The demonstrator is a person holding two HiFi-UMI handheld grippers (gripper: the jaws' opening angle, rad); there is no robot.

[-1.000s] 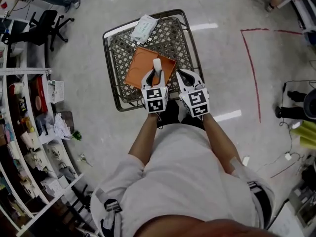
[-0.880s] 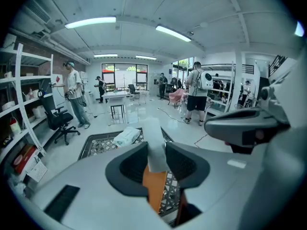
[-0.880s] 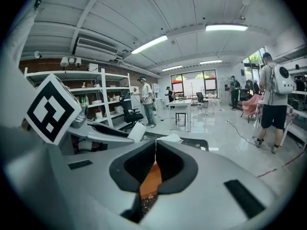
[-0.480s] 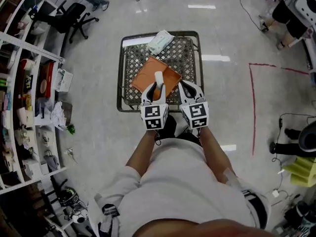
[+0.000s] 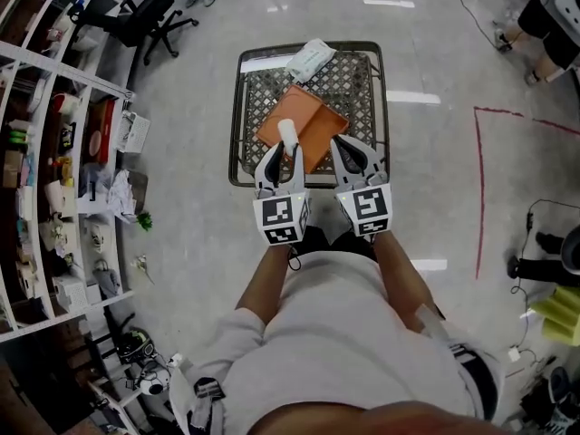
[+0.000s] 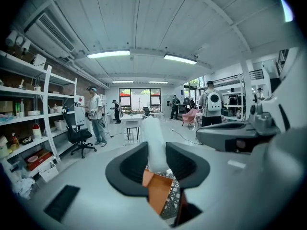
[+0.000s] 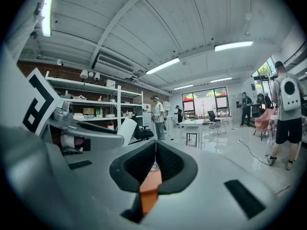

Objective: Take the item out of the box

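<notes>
In the head view a shallow orange box (image 5: 313, 122) lies on a small metal lattice table (image 5: 263, 89). My left gripper (image 5: 286, 147) is shut on a white tube-like item (image 5: 288, 133), held upright over the box's near edge. In the left gripper view that white item (image 6: 155, 145) stands pinched between the dark pads, with the orange box (image 6: 160, 193) below. My right gripper (image 5: 344, 149) hovers beside it at the box's near right corner, jaws shut with nothing between them (image 7: 155, 169); a strip of orange box (image 7: 148, 190) shows underneath.
A white packet (image 5: 311, 59) rests on the table's far edge. White shelving (image 5: 54, 152) crowded with goods runs along the left, with an office chair (image 5: 140, 16) behind. Red tape (image 5: 480, 179) marks the floor at right. Several people stand far off in the room.
Both grippers have lifted slightly and pulled toward me, the left still carrying the white item. The head camera has swung, so the table now sits further right and higher in view.
</notes>
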